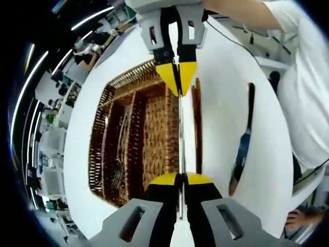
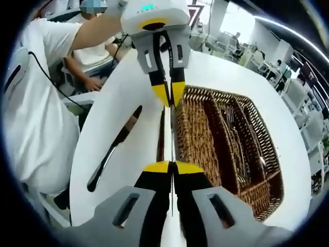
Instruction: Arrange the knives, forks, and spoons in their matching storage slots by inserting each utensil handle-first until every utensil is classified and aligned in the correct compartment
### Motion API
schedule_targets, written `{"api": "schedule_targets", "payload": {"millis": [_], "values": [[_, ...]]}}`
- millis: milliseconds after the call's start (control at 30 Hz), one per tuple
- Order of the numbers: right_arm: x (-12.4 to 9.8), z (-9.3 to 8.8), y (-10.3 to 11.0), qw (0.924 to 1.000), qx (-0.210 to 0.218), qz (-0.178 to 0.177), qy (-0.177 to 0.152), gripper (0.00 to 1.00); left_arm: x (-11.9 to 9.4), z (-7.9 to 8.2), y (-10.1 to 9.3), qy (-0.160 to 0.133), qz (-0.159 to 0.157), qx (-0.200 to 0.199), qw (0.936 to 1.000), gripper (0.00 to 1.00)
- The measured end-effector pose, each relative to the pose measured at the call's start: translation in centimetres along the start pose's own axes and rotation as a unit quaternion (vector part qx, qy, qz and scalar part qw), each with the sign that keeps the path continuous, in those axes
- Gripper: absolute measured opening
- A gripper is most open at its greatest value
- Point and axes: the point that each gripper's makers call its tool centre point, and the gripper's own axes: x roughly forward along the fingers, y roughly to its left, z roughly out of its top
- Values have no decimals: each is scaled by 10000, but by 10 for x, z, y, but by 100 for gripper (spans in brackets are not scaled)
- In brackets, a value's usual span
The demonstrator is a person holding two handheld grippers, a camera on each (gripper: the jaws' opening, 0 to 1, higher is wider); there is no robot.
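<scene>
1. Left tool (image 1: 181, 180): yellow-tipped jaws pressed together on one end of a thin metal utensil (image 1: 181, 135). Which kind of utensil cannot be told; it shows edge-on as a narrow bright strip.
2. Right tool (image 2: 172, 168): jaws likewise clamped on the opposite end of the same utensil (image 2: 171, 135). The two tools face each other tip to tip, with the strip spanning between them. In the left gripper view the right tool (image 1: 179, 77) comes down from the top; in the right gripper view the left tool (image 2: 168, 95) does the same.
3. Wicker tray (image 2: 191, 135): rests on the white desk (image 2: 128, 98), with long slots running parallel to the held utensil. The utensil hangs just at the tray's outer long edge.
4. One inner slot holds forks (image 2: 237, 139), lying lengthwise; they appear also in the left gripper view (image 1: 119, 154). The wide slot nearest the tools looks bare.
5. A dark-handled knife (image 2: 114, 149) lies loose on the desk, well apart from the tray, on open white surface. Same knife (image 1: 242, 141) in the left gripper view.
6. A dark narrow piece (image 1: 196, 121) lies along the tray's outer edge, just beside the held utensil; cannot tell what it is.
7. Person in a white shirt (image 2: 36, 118) stands close at the desk edge beyond the knife.
</scene>
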Motion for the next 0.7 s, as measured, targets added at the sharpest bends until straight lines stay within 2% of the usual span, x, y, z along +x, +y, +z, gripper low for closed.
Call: {"api": "schedule_targets", "payload": {"millis": [300, 500, 567, 700], "values": [[3, 1, -15, 10000, 17, -57, -4, 1, 4, -4, 13, 19, 49, -43, 10000, 3], [7, -1, -20, 10000, 27, -61, -6, 1, 8, -4, 13, 33, 18, -78, 10000, 3], [9, -2, -27, 10000, 38, -74, -1, 1, 10, -2, 13, 23, 0, -103, 9999, 3], [10, -5, -33, 9999, 46, -124, 21, 1, 15, -4, 23, 25, -10, -112, 9999, 3]]}}
